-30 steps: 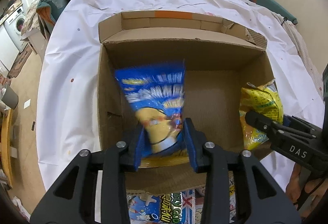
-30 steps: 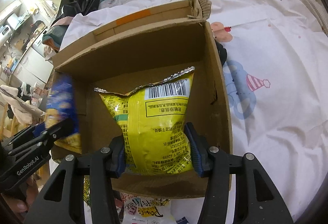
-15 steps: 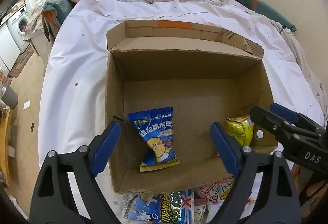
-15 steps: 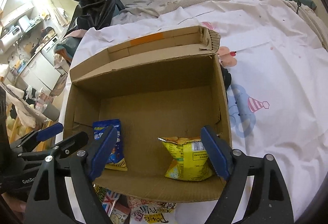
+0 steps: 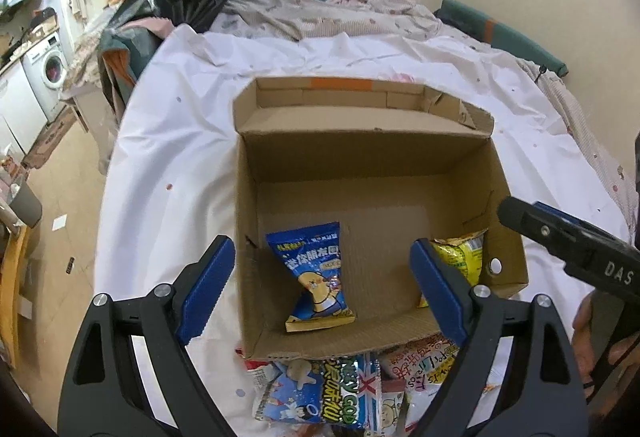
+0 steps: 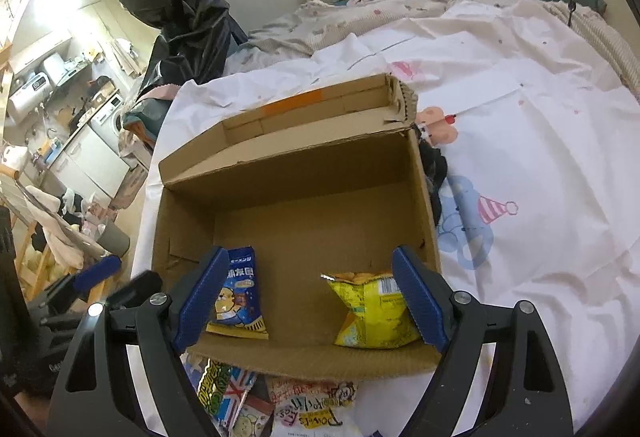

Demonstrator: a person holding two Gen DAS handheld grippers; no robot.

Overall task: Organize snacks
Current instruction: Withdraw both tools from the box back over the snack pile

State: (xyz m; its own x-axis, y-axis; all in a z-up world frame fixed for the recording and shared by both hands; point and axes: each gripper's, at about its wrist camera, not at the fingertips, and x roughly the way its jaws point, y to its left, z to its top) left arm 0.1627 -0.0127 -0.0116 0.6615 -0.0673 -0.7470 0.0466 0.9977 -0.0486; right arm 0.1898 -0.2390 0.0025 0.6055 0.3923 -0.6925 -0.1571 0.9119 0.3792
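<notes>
A bed under a white sheet carries an open box. Inside, a blue bag lies left and a yellow bag right. The left claw and right claw are spread wide, nothing gripped; more snacks are heaped before the box.

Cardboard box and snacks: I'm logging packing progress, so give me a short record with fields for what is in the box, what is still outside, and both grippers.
container: cardboard box, open-topped, on a white sheet
inside, left: blue snack bag, near the front wall
inside, right: yellow snack bag, torn open at the top
outside: pile of snack packets in front of the box
left gripper: open, holds nothing
right gripper: open, holds nothing
</notes>
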